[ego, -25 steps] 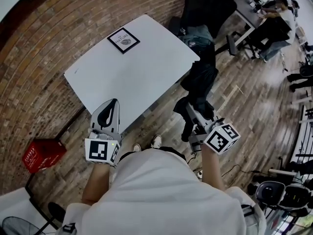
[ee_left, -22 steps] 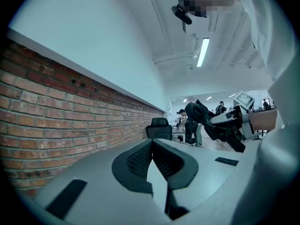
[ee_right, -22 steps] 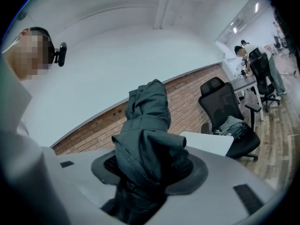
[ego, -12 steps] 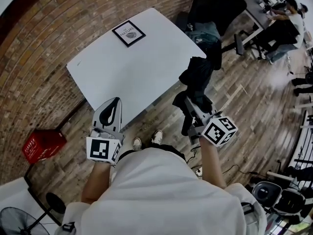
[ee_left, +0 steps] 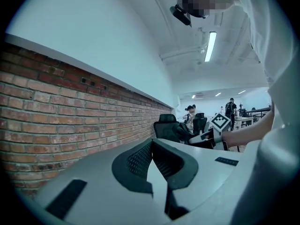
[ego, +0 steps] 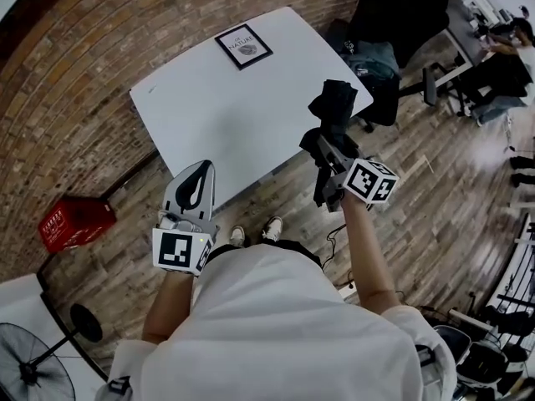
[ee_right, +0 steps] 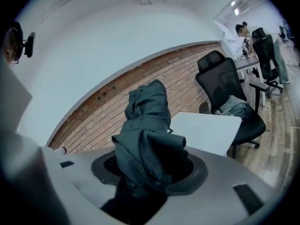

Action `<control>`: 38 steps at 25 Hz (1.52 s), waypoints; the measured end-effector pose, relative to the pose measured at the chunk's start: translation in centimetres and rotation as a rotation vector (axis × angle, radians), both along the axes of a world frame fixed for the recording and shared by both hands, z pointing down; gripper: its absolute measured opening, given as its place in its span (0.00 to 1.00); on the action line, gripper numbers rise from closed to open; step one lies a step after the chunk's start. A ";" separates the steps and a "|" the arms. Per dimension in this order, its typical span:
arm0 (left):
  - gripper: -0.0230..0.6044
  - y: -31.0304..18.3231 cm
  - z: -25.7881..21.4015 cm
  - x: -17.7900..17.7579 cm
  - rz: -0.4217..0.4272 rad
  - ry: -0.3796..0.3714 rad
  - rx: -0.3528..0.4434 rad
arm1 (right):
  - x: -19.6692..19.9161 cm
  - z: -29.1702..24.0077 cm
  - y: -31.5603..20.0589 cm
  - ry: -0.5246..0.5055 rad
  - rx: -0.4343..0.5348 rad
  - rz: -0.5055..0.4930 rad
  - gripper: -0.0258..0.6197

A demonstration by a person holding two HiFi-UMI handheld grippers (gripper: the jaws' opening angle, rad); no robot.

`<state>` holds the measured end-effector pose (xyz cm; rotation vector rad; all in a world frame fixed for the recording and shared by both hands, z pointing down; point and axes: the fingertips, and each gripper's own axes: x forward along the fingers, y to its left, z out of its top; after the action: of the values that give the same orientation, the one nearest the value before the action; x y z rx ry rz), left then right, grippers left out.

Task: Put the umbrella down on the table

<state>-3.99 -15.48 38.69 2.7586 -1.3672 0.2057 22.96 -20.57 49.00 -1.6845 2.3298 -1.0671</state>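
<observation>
Right gripper view: umbrella [ee_right: 145,125] clamped btwn right tool [ee_right: 150,165] jaws, sticking up; left tool [ee_left: 152,146] closed, empty.

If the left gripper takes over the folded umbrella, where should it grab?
Probably take the umbrella by the bundled end that sticks out past the right gripper, coming in from the person's left, over the table. That end is free and compact; the middle is clamped.
</observation>
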 end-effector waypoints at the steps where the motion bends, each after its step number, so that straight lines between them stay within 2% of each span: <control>1: 0.07 0.0 0.1 -0.1 -0.007 -0.001 -0.002 | 0.1 0.6 -0.6 0.003 -0.009 -0.003 0.40; 5: 0.07 -0.1 0.1 -0.3 -0.035 -0.001 -0.001 | 0.6 2.8 -2.7 0.002 -0.058 -0.024 0.40; 10: 0.07 0.0 0.5 -0.4 -0.068 -0.006 -0.006 | 1.0 5.0 -5.1 0.051 -0.082 -0.041 0.40; 19: 0.07 0.6 1.1 -0.8 -0.115 -0.059 -0.026 | 1.8 10.2 -10.9 0.079 -0.154 -0.052 0.40; 26: 0.07 1.1 1.8 -0.7 -0.143 -0.093 -0.064 | 1.5 15.5 -13.5 0.260 -0.233 -0.128 0.40; 35: 0.07 1.5 1.5 -0.8 -0.171 -0.129 -0.068 | 1.8 20.3 -15.4 0.150 -0.362 -0.033 0.40; 38: 0.07 1.8 1.3 -0.9 -0.183 -0.131 -0.066 | 1.6 20.6 -16.1 0.151 -0.377 -0.024 0.40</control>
<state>-4.85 -13.67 39.96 2.5889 -1.6020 0.4197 24.61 -36.67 69.63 -1.9234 2.3554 -1.5127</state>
